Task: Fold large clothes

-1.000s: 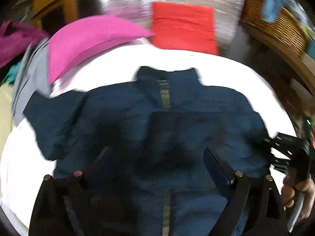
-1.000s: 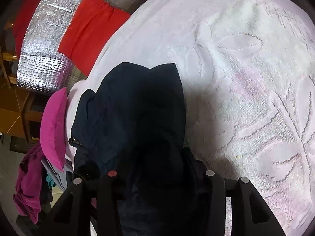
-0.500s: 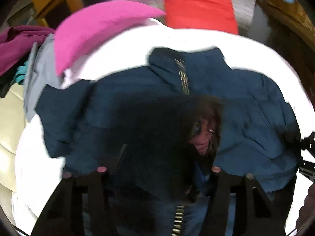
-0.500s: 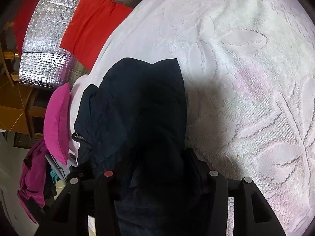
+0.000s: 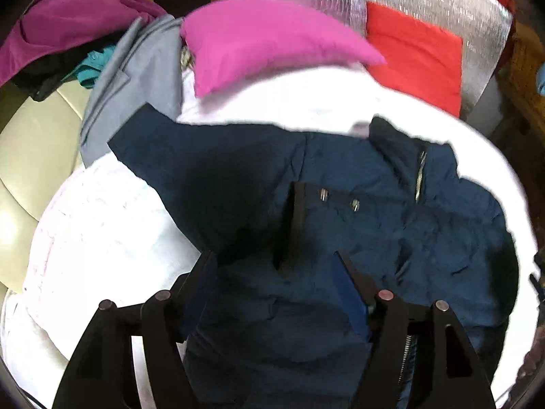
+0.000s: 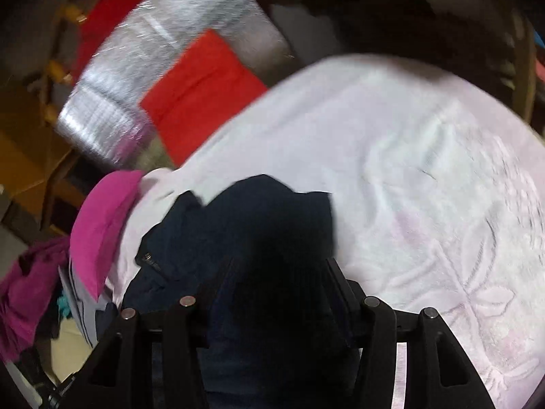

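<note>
A navy jacket (image 5: 357, 225) is being shown spread across a white embossed towel (image 5: 102, 225) that is covering the worktop, filling the centre and right of the left wrist view. Its sleeve is being stretched toward the upper left of the frame, and its collar and zipper (image 5: 419, 179) are being seen toward the upper right. The left tongs (image 5: 274, 267) are being held at the lower centre of that view with the two arms spread apart, and jacket cloth is lying between and beneath them; a dark strap with two metal snaps (image 5: 337, 199) is being seen just above the gap. Whether any cloth is being pinched cannot be told.

In the right wrist view, the jacket (image 6: 259, 225) is being seen bunched at the lower centre, running from the middle of the frame down into the right tongs (image 6: 279, 272). These tongs are being held apart as well, with dark fabric filling the space between the arms; a firm grip cannot be told. The towel (image 6: 425, 187) is occupying the right half of that frame.

A pink cushion (image 5: 269, 39), a red cloth (image 5: 415, 58), a grey garment (image 5: 136, 78) and a purple garment (image 5: 68, 13) are lying along the upper edge of the left wrist view.
</note>
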The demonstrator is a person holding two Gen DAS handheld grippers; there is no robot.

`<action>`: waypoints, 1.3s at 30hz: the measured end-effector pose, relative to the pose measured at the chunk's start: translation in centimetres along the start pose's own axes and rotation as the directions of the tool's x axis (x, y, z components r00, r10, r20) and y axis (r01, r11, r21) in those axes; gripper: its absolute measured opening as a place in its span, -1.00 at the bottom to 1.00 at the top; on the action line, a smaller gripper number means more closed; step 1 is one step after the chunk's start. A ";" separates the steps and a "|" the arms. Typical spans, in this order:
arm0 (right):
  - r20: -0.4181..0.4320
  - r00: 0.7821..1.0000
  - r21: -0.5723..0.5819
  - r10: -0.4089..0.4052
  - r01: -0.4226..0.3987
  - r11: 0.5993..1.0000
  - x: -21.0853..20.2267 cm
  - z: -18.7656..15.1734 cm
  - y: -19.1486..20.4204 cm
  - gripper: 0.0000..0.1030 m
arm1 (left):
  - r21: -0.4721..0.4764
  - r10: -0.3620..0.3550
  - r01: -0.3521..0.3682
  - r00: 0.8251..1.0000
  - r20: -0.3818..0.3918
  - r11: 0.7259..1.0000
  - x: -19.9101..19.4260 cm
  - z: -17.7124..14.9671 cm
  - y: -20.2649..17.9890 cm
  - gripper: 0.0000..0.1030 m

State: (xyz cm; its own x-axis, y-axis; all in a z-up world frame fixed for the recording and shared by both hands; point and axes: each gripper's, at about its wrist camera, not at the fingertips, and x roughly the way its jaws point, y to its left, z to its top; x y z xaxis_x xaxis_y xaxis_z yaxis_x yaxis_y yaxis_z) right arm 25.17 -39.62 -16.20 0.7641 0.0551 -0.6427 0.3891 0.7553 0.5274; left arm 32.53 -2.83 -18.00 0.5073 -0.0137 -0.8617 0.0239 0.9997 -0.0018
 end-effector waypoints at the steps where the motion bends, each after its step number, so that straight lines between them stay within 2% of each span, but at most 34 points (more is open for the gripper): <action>1: -0.005 1.000 -0.045 0.006 -0.006 0.999 0.3 -0.4 1.0 0.04 | 0.003 0.008 -0.008 1.000 -0.011 1.000 0.8 -0.1 -0.4 0.37; 4: -0.051 0.998 -0.134 0.029 -0.036 0.990 1.4 -1.4 3.2 -0.07 | 0.019 0.035 -0.034 0.998 -0.045 0.999 2.8 -0.9 -1.6 0.37; 7: -0.116 0.992 -0.177 0.052 -0.072 0.982 2.9 -2.5 4.5 -0.08 | 0.038 0.082 -0.079 0.992 -0.092 0.996 5.7 -1.2 -2.6 0.36; 10: -0.237 0.970 -0.175 0.056 -0.100 0.979 5.4 -3.9 5.1 -0.08 | 0.031 0.073 -0.069 0.985 -0.154 0.997 7.8 -1.6 -2.6 0.37; 12: -0.339 0.941 -0.178 0.011 -0.075 0.981 7.6 -5.0 4.8 -0.07 | 0.024 0.045 -0.041 0.986 -0.162 0.999 8.0 -1.6 -2.1 0.37; 15: -0.327 0.945 -0.184 -0.005 -0.059 0.981 7.5 -4.8 4.9 -0.09 | 0.009 -0.039 0.041 0.986 -0.165 0.999 6.9 -1.0 -0.5 0.37; 17: -0.293 0.955 -0.142 0.040 -0.084 0.986 6.5 -4.2 4.4 -0.08 | -0.029 -0.108 0.105 0.988 -0.113 0.994 5.0 0.0 2.0 0.37; 19: -0.254 0.966 -0.144 0.044 -0.083 0.986 5.6 -3.9 4.3 -0.08 | -0.075 -0.132 0.128 0.990 -0.053 0.989 3.4 1.4 5.0 0.41; 21: -0.223 0.974 -0.155 0.036 -0.072 0.985 5.0 -3.7 4.2 -0.08 | -0.159 -0.125 0.121 0.992 -0.015 0.980 2.5 3.1 8.8 0.59; 24: -0.235 0.970 -0.142 0.058 -0.093 0.986 4.9 -3.7 4.3 -0.08 | -0.259 -0.083 0.081 0.997 0.002 0.963 3.0 5.2 13.5 0.61; 27: -0.252 0.966 -0.137 0.056 -0.093 0.986 5.2 -3.9 4.5 -0.08 | -0.314 -0.050 0.039 0.998 -0.026 0.948 5.1 6.4 16.6 0.61; 30: -0.267 0.963 -0.134 0.038 -0.076 0.988 6.3 -4.2 5.2 -0.02 | -0.379 -0.080 0.048 0.994 -0.070 0.924 8.0 6.8 18.9 0.61; 32: -0.294 0.955 -0.116 0.032 -0.069 0.991 7.2 -4.4 4.9 0.08 | -0.428 -0.108 0.061 0.991 -0.084 0.901 9.7 6.7 19.8 0.61; 37: -0.306 0.951 -0.098 0.047 -0.081 0.992 7.4 -4.2 4.4 0.10 | -0.564 -0.200 0.147 0.979 -0.033 0.812 12.1 6.8 22.1 0.61; 39: -0.307 0.950 -0.095 0.050 -0.083 0.992 7.6 -4.2 4.4 0.10 | -0.607 -0.212 0.153 0.977 -0.026 0.780 13.3 7.4 22.8 0.61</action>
State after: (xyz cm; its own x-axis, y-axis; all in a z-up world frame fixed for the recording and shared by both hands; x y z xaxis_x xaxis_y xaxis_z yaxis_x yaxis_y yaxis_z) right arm 30.52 -33.15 -21.13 0.5872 0.2905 -0.7555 0.2739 0.8070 0.5232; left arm 46.15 19.66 -25.75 0.4678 -0.2251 -0.8547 -0.4261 0.7898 -0.4413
